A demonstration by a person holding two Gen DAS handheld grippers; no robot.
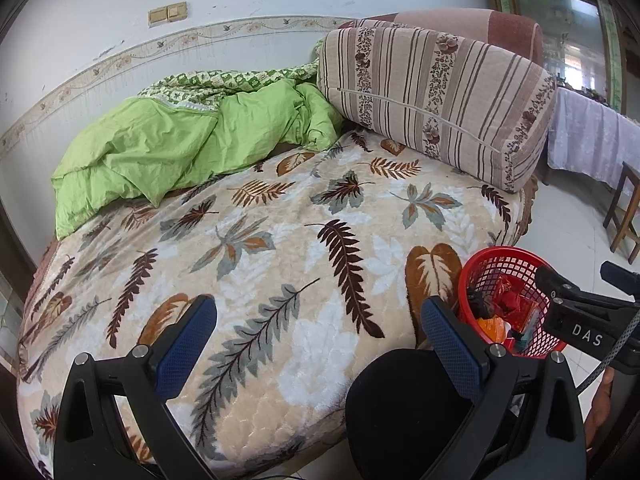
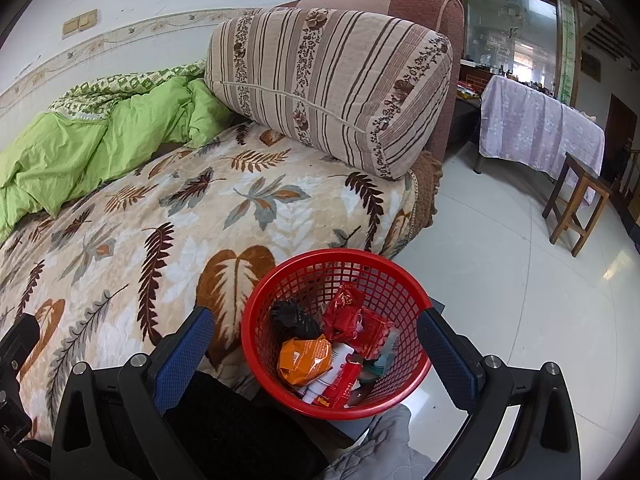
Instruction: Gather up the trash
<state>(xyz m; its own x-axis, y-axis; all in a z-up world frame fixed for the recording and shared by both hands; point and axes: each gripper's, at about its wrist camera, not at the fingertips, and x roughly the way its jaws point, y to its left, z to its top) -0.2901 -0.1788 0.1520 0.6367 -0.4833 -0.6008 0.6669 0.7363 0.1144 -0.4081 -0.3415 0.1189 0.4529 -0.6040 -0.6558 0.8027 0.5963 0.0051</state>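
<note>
Red plastic mesh makes the basket [image 2: 336, 332], which stands at the foot of the bed, at about six o'clock in the right wrist view and at four o'clock in the left wrist view [image 1: 508, 300]. Inside it lies the trash: a crumpled orange wrapper [image 2: 306, 360], some red wrappers [image 2: 352, 320], a black crumpled piece [image 2: 294, 318] and a white and red packet [image 2: 332, 390]. I cannot tell what the basket stands on; something dark and flat shows under its rim.

The right gripper [image 2: 316, 354] hangs over the basket with its blue fingers [image 2: 182, 356] spread wide, one on each side of the rim, and holds nothing. The left gripper [image 1: 316, 344] is also wide open and empty, above the near edge of the bed cover [image 1: 280, 280], which has a pattern of brown and grey leaves. In the left wrist view the right gripper [image 1: 580, 312] shows at three o'clock, just beside the basket.

On the bed, a green quilt [image 1: 160, 152] lies bunched at ten o'clock by the wall, and a striped cushion [image 1: 436, 100] leans at one o'clock. A wooden stool [image 2: 576, 204] and a table with a pale purple cloth [image 2: 540, 124] stand on the tiled floor at two o'clock in the right wrist view.
</note>
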